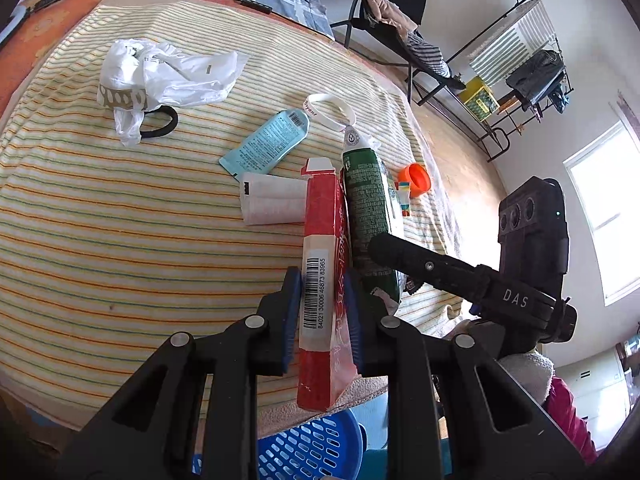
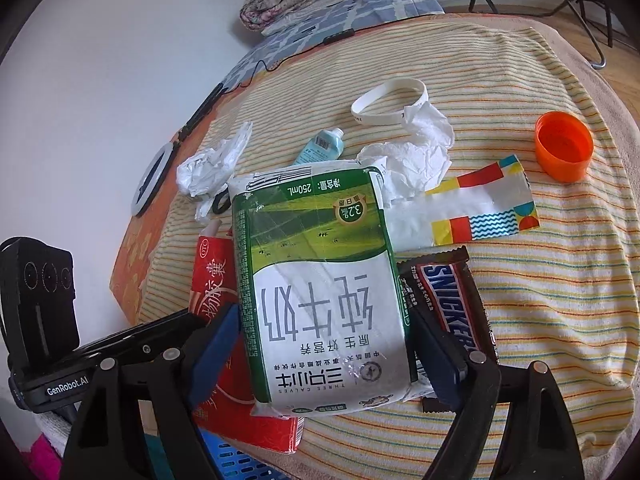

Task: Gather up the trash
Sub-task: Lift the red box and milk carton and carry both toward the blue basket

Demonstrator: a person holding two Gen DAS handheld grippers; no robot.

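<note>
Trash: a red carton [image 1: 322, 276] is clamped in the left gripper [image 1: 323, 312] and a green milk pouch [image 2: 320, 292] sits between the wide-set pads of the right gripper [image 2: 328, 344], whether pressed cannot be told, both at the near edge of the striped bedcover [image 1: 100, 220]. A blue basket [image 1: 308, 452] is seen just below; its contents are hidden. Left to be gathered: a Snickers wrapper [image 2: 448, 308], an orange cap [image 2: 564, 148], crumpled tissue [image 2: 416, 152], a blue tube [image 1: 266, 144] and a white bag [image 1: 168, 76] at far left.

The blue basket [image 1: 312, 450] is cut off by the lower picture edge. The Snickers wrapper [image 2: 448, 308] is partly hidden behind the milk carton [image 2: 320, 280]. Whether the carton is touched by the pads cannot be told.
</note>
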